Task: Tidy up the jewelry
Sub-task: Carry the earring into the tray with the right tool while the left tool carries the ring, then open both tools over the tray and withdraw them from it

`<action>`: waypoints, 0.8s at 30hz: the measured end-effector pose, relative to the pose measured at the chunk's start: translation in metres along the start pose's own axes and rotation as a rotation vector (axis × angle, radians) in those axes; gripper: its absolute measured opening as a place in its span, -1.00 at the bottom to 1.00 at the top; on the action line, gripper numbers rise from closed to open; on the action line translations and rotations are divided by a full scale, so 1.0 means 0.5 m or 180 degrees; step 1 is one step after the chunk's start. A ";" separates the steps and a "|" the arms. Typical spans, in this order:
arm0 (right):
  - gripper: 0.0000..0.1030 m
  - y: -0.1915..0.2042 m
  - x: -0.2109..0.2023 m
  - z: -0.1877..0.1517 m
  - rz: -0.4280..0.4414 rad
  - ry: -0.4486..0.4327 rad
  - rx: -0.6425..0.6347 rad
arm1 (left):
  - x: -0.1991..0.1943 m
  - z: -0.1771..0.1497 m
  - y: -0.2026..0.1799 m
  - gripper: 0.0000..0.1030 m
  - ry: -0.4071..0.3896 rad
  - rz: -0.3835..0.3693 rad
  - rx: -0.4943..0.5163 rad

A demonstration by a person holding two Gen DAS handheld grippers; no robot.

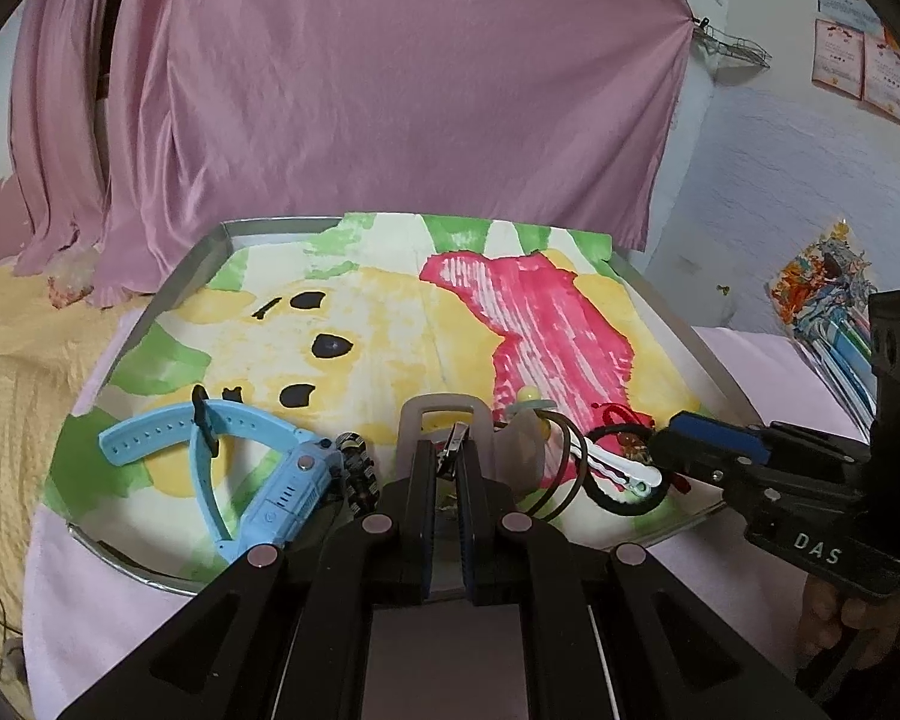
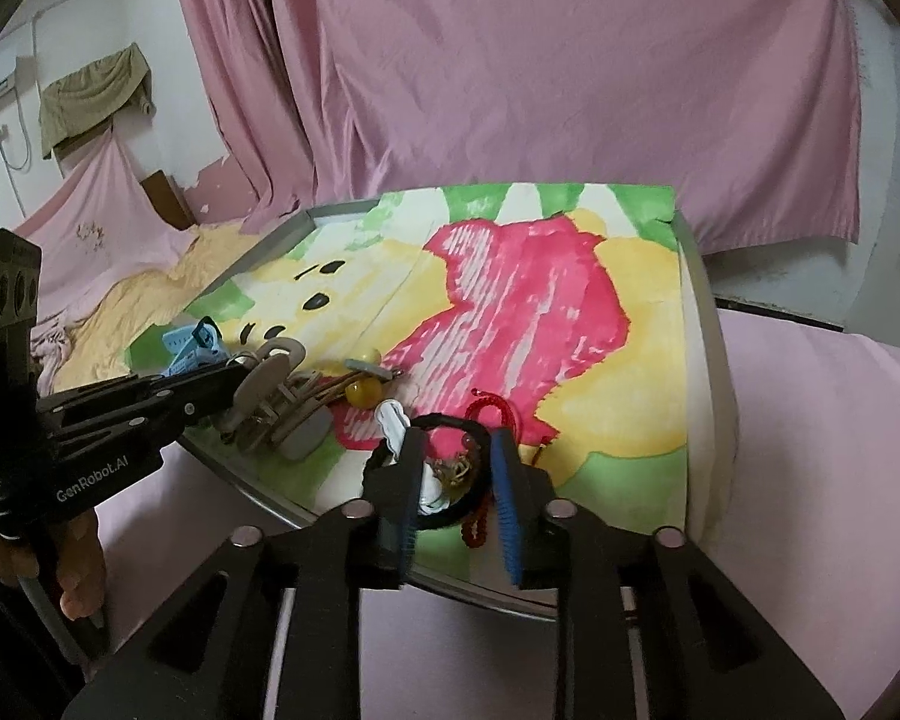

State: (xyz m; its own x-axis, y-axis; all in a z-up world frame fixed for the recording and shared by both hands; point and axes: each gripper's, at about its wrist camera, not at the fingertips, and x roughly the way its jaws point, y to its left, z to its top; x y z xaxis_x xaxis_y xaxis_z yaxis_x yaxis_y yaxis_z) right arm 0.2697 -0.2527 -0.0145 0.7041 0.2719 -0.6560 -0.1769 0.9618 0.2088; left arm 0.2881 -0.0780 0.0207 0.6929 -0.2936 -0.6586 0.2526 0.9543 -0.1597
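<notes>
Left wrist view: the left claw (image 1: 448, 468) is nearly shut, pinching a small dark clip (image 1: 453, 447) over the tray's (image 1: 180, 276) near edge, blue watch (image 1: 270, 480) just beside it. The right claw (image 2: 456, 450) spreads wide around a black hair tie (image 2: 450, 423), white clip (image 2: 393, 420) and red cord (image 2: 498, 408). Beyond, pink curtain (image 1: 360, 90).

Soft, even indoor light with faint shadows and no glare. Fisheye bending curves the edges into dark corners; distant detail looks slightly blurred.
</notes>
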 end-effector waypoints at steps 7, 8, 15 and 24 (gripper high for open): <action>-0.34 -0.003 -0.017 0.001 -0.0037 -0.0155 0.0015 | -0.003 0.000 0.001 -0.87 -0.0025 0.0017 0.0015; -0.31 -0.004 -0.020 0.000 -0.0043 -0.0183 0.0025 | -0.005 -0.001 0.000 -0.87 -0.0034 0.0022 0.0018; -0.03 -0.008 -0.035 -0.001 -0.0087 -0.0314 0.0047 | -0.019 -0.002 -0.002 -0.31 -0.0150 -0.0027 0.0019; 0.18 -0.006 -0.057 -0.007 -0.0177 -0.0497 0.0034 | -0.037 -0.006 0.010 0.07 -0.0351 -0.0015 -0.0090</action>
State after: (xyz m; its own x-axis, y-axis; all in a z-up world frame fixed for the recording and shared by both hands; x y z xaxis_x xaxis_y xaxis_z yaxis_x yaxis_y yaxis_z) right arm 0.2477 -0.2632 0.0012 0.8110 0.2093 -0.5463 -0.1280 0.9747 0.1835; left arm 0.2745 -0.0676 0.0299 0.7621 -0.3009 -0.5732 0.2380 0.9536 -0.1842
